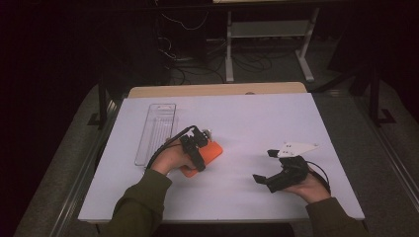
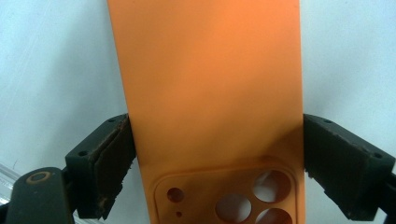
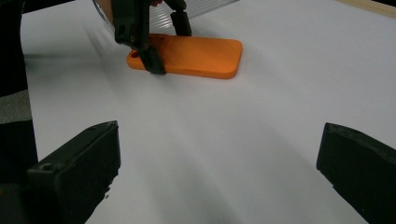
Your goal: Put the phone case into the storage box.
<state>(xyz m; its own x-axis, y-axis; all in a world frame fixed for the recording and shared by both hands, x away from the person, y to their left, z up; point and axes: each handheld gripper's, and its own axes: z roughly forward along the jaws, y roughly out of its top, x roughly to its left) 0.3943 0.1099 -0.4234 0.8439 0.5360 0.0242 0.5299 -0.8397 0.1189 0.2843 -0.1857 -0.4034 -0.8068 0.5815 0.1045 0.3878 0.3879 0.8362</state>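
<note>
Clamping the orange phone case (image 2: 210,93) across its width, the left hand-held gripper (image 1: 197,148) has its pads (image 2: 114,163) against both long edges near the camera-cutout end; the case lies flat, back side up, on the white table (image 1: 257,123), approx. centre-left. In the high view the person's left hand (image 1: 170,157) sits over the case w/ the hand-held gripper pointing down onto it. A clear plastic tray (image 1: 157,131) lies just beside it, on the left & farther from the person. The right hand-held gripper (image 1: 269,170) rests well apart on the right side of the table, jaws wide, nothing between them, aimed toward the case.
</note>
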